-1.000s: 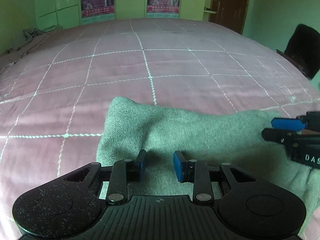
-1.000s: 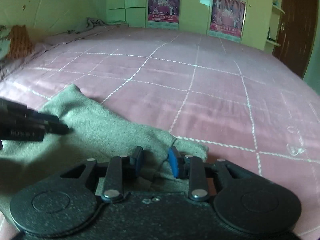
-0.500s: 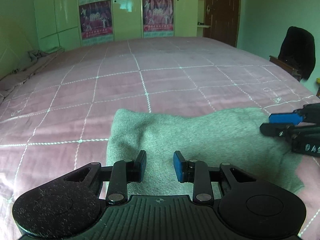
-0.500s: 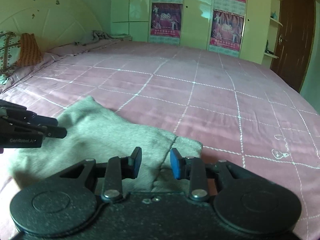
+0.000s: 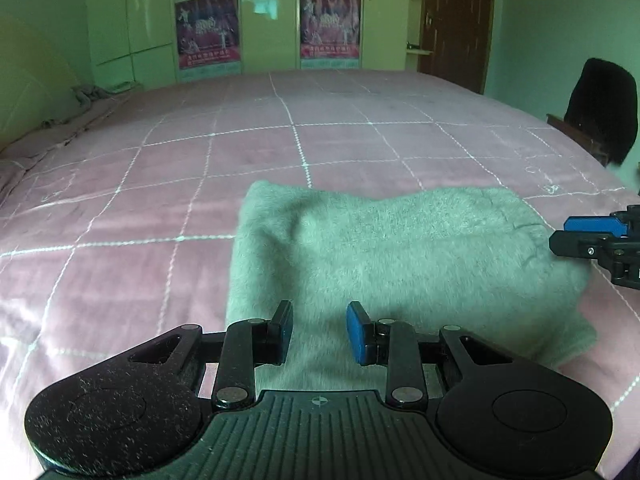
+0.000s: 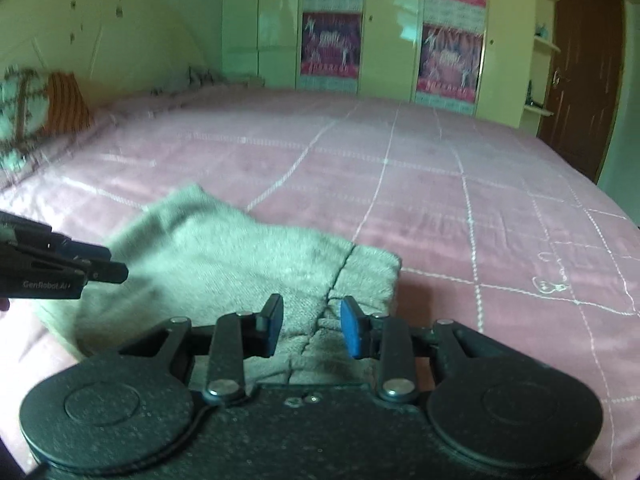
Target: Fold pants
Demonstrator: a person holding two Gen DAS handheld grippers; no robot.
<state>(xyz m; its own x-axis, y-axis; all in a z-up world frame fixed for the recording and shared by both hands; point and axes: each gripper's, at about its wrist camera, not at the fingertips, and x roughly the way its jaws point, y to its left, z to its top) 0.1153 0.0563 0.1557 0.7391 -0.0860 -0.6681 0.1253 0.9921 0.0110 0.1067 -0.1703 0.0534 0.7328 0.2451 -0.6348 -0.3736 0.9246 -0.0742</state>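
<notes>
The grey-green pants [image 5: 400,256] lie folded into a thick rectangle on the pink quilted bed [image 5: 200,168]. My left gripper [image 5: 319,328] hovers over their near left edge, open, with only cloth seen below the gap. From the right edge of the left wrist view my right gripper [image 5: 560,235] reaches in beside the fold's right end. In the right wrist view the pants [image 6: 224,256] show a seam near the right gripper [image 6: 310,324], which is open above them and holds nothing. The left gripper [image 6: 116,262] enters that view from the left.
Wardrobe doors with posters [image 5: 264,12] and a brown door [image 5: 452,20] stand beyond the bed. A chair draped in black cloth [image 5: 600,112] is at the bed's right side. A crumpled blanket [image 5: 88,96] and pillows [image 6: 40,108] lie at the far left.
Both grippers have drawn back and risen a little from the pants, so more of the room shows. The folded pants have stayed in place. Neither gripper's gap has changed.
</notes>
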